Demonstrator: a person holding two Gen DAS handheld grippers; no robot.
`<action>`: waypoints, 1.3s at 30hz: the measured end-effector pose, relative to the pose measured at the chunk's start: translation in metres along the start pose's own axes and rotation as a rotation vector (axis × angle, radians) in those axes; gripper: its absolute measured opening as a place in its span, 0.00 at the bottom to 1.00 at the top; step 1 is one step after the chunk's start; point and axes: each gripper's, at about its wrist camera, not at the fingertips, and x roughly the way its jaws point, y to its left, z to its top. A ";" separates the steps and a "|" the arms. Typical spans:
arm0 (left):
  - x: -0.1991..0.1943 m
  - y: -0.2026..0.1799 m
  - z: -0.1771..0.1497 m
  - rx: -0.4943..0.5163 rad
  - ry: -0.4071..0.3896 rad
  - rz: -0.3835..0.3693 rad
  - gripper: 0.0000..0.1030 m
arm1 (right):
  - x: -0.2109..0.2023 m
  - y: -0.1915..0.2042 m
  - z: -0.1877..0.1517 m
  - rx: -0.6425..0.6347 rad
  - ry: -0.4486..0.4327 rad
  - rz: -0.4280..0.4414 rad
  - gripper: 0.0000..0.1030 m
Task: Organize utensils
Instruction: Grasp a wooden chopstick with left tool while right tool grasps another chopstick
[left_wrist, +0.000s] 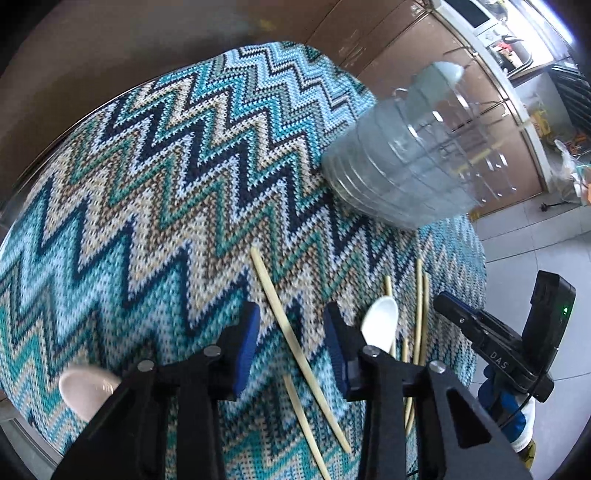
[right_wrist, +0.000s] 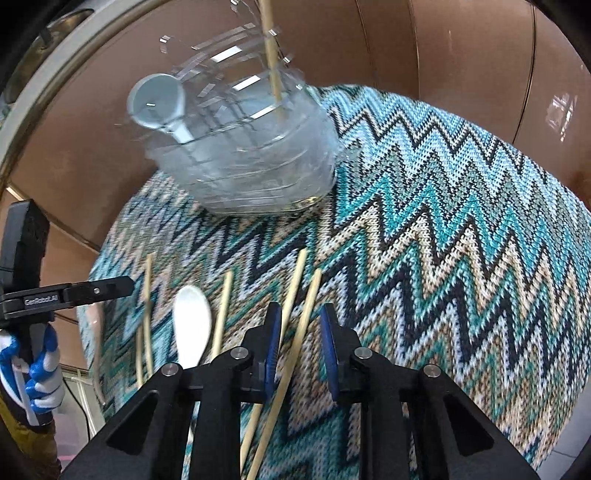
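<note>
the left gripper is straddling a chopstick, jaws apart. the right gripper is straddling another chopstick, pads not pressing it. a white spoon is lying between them on the counter. only the right view is showing a chopstick standing in the holder beyond.

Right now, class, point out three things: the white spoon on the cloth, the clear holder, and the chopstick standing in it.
white spoon (right_wrist: 192, 321): right wrist view, on its bowl.
clear holder (left_wrist: 406, 177): left wrist view, on its ribbed wall.
chopstick (right_wrist: 271, 55): right wrist view, on its shaft, inside the holder.
</note>
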 end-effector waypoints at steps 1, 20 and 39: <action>0.005 0.000 0.003 0.000 0.013 0.010 0.29 | 0.003 -0.001 0.001 -0.003 0.007 -0.009 0.20; 0.043 -0.019 0.020 -0.092 0.083 0.051 0.07 | 0.029 0.007 0.008 -0.059 0.084 -0.077 0.09; -0.058 -0.016 -0.012 -0.084 -0.138 -0.116 0.05 | -0.074 0.002 -0.015 -0.056 -0.123 -0.028 0.07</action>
